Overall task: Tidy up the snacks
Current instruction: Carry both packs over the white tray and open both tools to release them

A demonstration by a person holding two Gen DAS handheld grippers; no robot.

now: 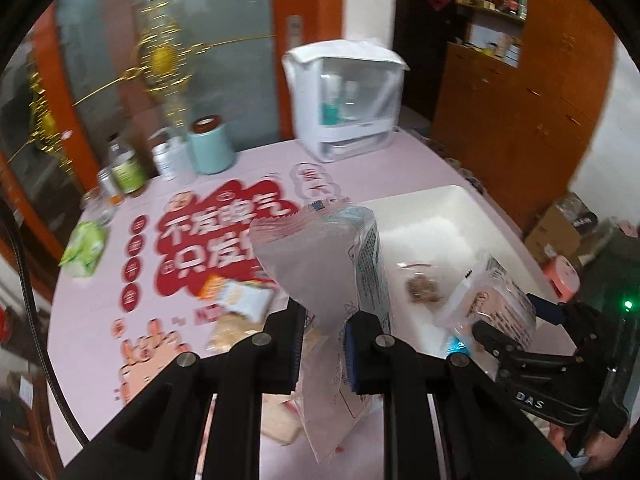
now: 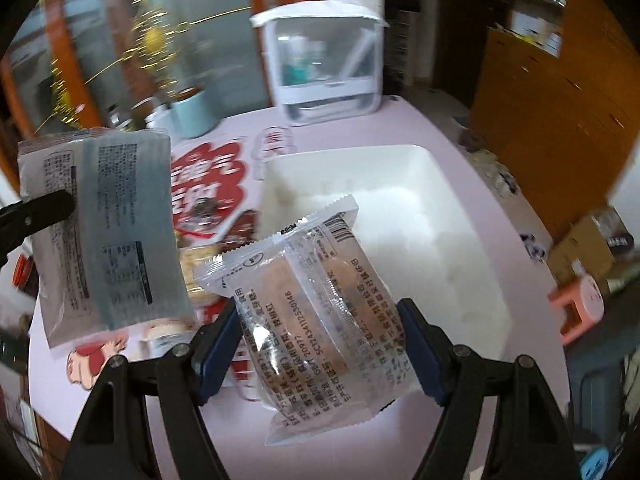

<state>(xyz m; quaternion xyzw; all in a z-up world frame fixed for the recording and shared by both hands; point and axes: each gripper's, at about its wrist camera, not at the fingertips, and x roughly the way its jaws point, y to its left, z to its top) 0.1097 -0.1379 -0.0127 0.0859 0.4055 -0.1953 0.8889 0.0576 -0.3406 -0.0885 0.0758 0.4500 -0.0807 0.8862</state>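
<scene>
My left gripper (image 1: 324, 320) is shut on the lower part of a grey foil snack packet (image 1: 308, 264), which stands up between the pads above the pink table. In the right wrist view the same grey packet (image 2: 104, 232) hangs at the left, with one left finger (image 2: 48, 208) on it. My right gripper (image 2: 320, 344) is shut on a clear packet holding a brown pastry (image 2: 320, 300), just in front of the white bin (image 2: 420, 156). The left wrist view shows the right gripper (image 1: 508, 316) over the bin's near edge (image 1: 416, 196). A small brown snack (image 1: 422, 290) lies in the bin.
Loose snack packets (image 1: 240, 300) lie on the pink tablecloth left of the bin. A green packet (image 1: 84, 248), bottles (image 1: 124, 168) and a teal canister (image 1: 210, 144) stand at the far left. A white clear-fronted storage box (image 1: 344, 96) stands behind the bin. Wooden cabinets are at the right.
</scene>
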